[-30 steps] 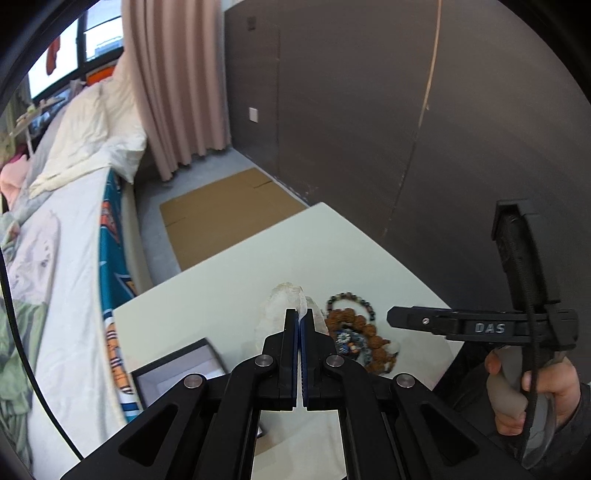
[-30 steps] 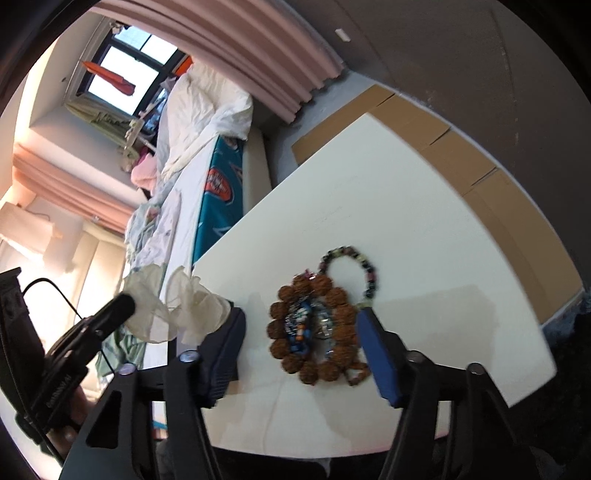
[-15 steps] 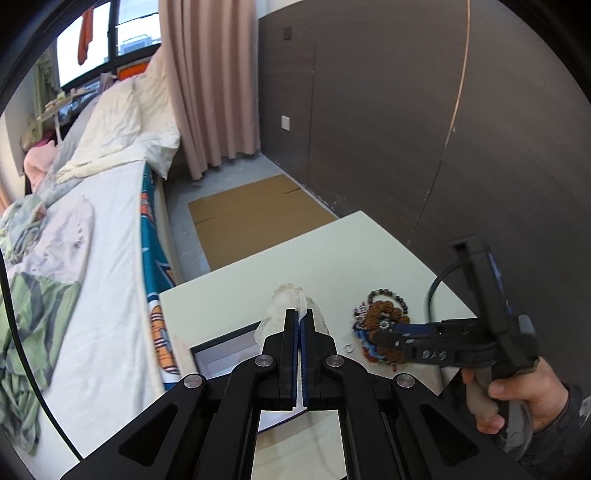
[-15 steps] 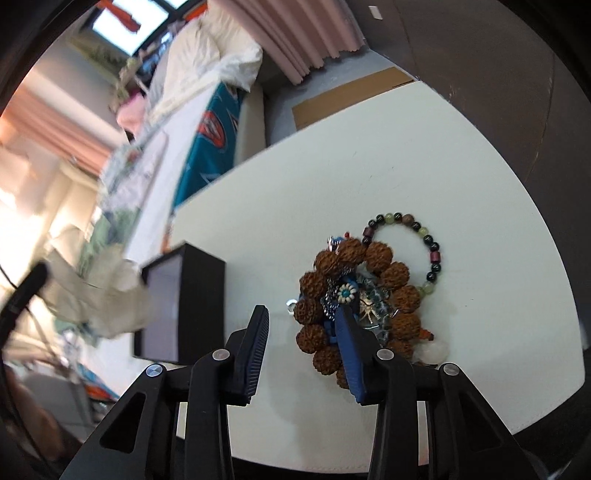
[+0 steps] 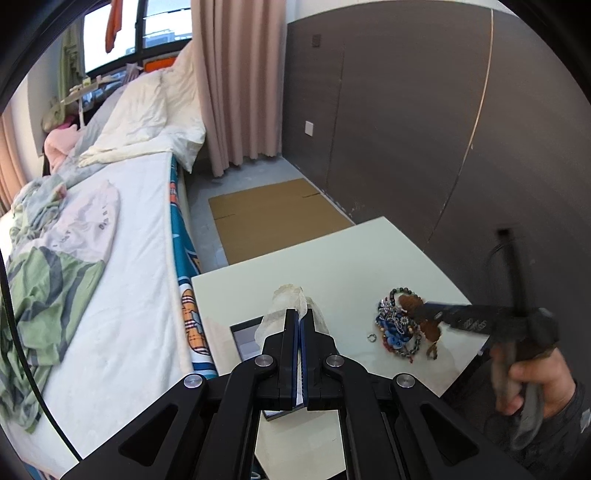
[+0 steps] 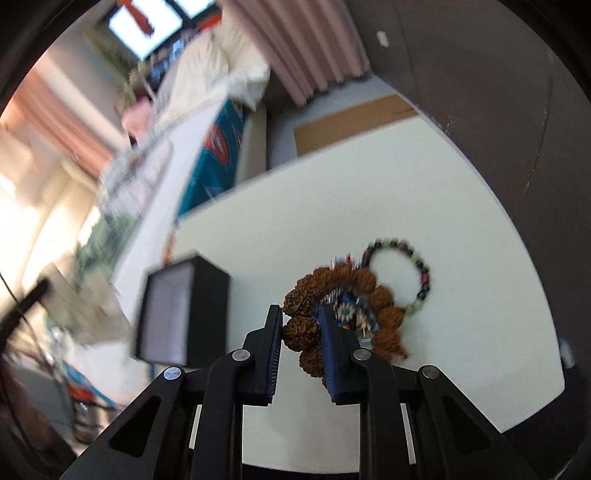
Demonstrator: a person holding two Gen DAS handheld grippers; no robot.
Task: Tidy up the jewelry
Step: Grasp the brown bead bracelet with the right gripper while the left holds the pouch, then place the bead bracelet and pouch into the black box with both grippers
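White table (image 6: 424, 192); right gripper (image 6: 301, 328) jaws pinch brown bracelet (image 6: 343, 275); lettering blurred.

Looks like somebody's bedroom at home. There's an unmade bed (image 5: 122, 258) with crumpled clothes (image 5: 48, 291) and white pillows (image 5: 147, 118) piled at the far end, pink curtains (image 5: 236, 85) beside a window (image 5: 147, 29), dark wall panels (image 5: 406, 129) and flattened cardboard (image 5: 273, 221) on the floor. A small white bench (image 5: 332, 266) is pushed right up against the bed.
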